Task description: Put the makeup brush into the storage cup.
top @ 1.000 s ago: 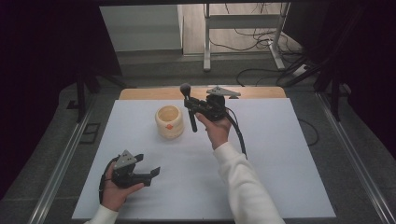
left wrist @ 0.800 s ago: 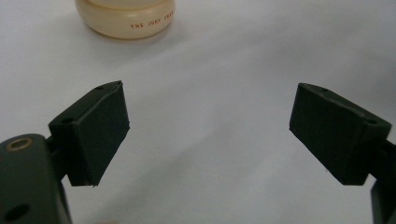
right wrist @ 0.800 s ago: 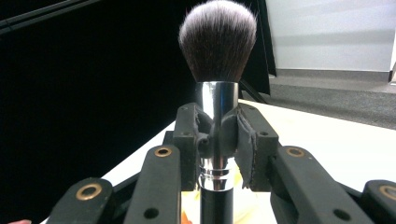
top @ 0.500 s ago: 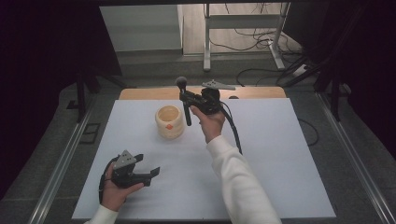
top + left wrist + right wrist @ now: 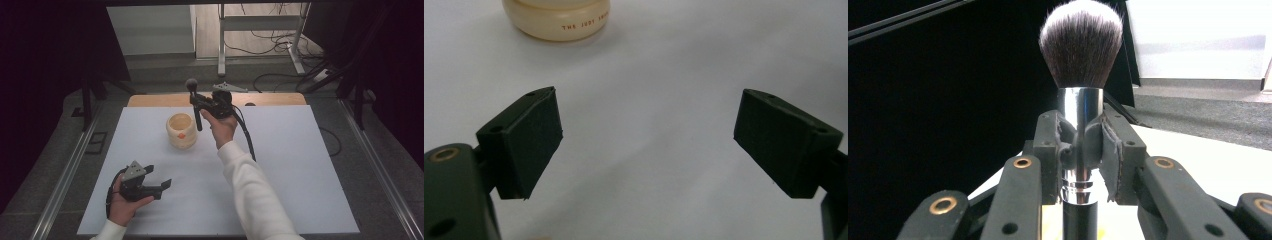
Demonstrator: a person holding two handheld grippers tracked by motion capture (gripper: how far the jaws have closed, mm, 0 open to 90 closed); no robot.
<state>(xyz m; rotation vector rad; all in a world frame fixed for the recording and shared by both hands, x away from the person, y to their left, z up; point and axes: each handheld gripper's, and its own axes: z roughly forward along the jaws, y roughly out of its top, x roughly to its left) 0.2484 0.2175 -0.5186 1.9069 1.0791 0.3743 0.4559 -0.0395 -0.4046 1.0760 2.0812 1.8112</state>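
- Cream, round ceramic holder (image 5: pixel 181 131) stands below and beside my right gripper (image 5: pixel 196 102); a tilted lowering could knock it over.
- Chrome-banded black brush with dark bristles (image 5: pixel 1079 100) is pinched between my right fingers (image 5: pixel 1048 145); it may twist.
- Left gripper (image 5: pixel 162 186) rests spread, empty.

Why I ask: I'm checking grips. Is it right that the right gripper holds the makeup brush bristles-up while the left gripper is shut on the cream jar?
Not quite. The left gripper is open and apart from the cream jar, as the left gripper view shows. The right gripper does hold the makeup brush bristles-up.
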